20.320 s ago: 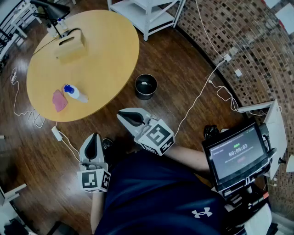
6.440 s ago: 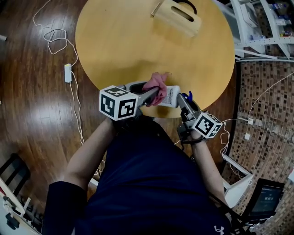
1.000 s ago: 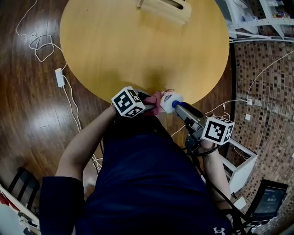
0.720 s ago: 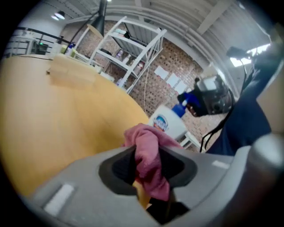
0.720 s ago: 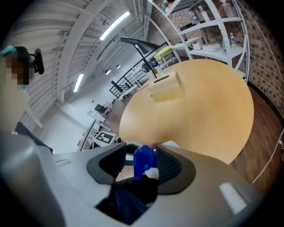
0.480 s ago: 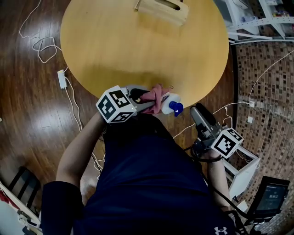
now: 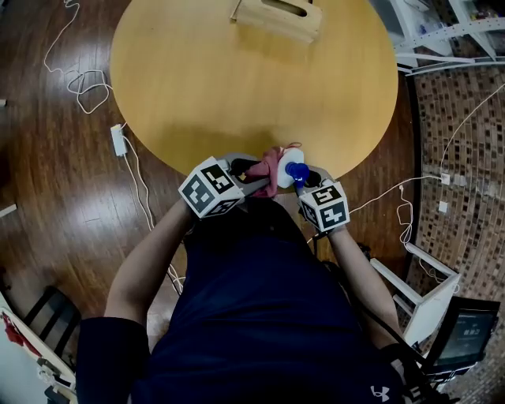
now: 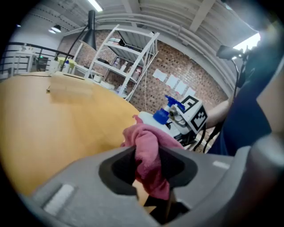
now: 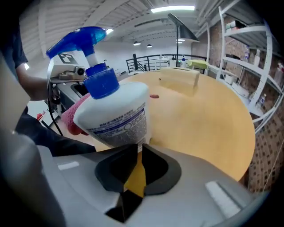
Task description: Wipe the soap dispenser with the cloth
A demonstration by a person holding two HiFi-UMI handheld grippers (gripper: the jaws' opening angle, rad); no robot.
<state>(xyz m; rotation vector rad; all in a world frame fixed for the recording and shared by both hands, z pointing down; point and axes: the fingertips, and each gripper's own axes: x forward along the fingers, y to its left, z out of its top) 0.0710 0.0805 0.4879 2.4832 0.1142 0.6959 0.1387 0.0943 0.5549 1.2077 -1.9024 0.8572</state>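
Left gripper (image 8: 148,153): jaws pinch a bunched pink cloth (image 8: 148,142), a fold hanging down between them.

Right gripper (image 9: 138,155): jaws have just been closing and are drawn almost together. Only a slit of tabletop shows between them, with no object in it.

Soap dispenser (image 9: 113,115): white body, blue spray head, tilted, its base right at the right gripper's tips. It sits between the two grippers at the near edge of the table (image 7: 237,87). The cloth touches its side. Cannot tell whether its base rests on the table.

Far edge of the round yellow top: a wooden box (image 7: 276,16).
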